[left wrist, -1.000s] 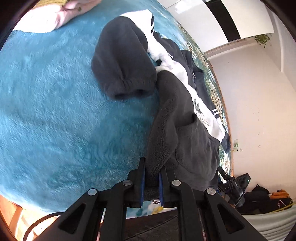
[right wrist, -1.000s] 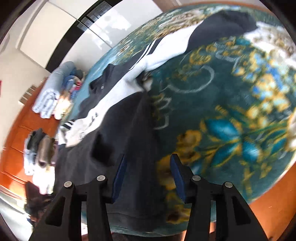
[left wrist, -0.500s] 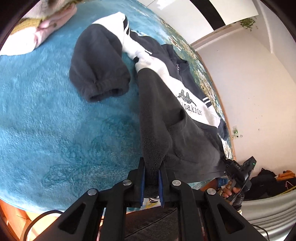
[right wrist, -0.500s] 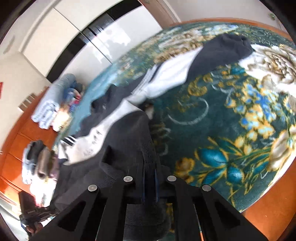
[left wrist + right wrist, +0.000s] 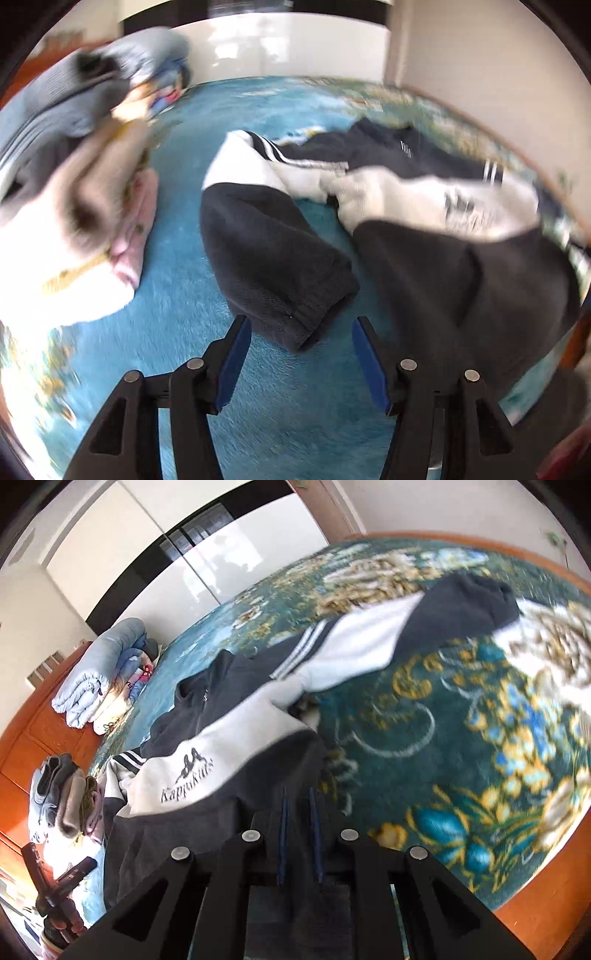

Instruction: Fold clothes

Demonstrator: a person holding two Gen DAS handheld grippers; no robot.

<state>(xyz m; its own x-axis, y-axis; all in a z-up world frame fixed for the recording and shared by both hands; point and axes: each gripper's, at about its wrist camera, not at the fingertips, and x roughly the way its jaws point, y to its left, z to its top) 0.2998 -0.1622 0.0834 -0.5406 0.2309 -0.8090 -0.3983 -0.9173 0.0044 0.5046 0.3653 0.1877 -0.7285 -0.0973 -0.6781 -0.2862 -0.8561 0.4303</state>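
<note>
A dark grey and white fleece sweatshirt [image 5: 424, 236] with a logo lies spread on the blue patterned blanket [image 5: 184, 280]. In the left wrist view its left sleeve [image 5: 273, 258] lies folded down, the cuff just ahead of my left gripper [image 5: 301, 354], which is open and empty above the blanket. In the right wrist view my right gripper [image 5: 297, 812] is shut on the sweatshirt's [image 5: 207, 753] dark bottom hem. The other sleeve [image 5: 424, 624] stretches away to the upper right.
A pile of folded clothes [image 5: 74, 177] lies at the left in the left wrist view. In the right wrist view a rolled light-blue quilt [image 5: 99, 664] and stacked clothes [image 5: 62, 797] sit by the wooden headboard [image 5: 22, 746]. The bed's wooden edge [image 5: 535, 919] runs at the lower right.
My left gripper let go of the sweatshirt's hem, opened, and swung left toward the sleeve cuff. My right gripper closed on the hem and keeps hold of it.
</note>
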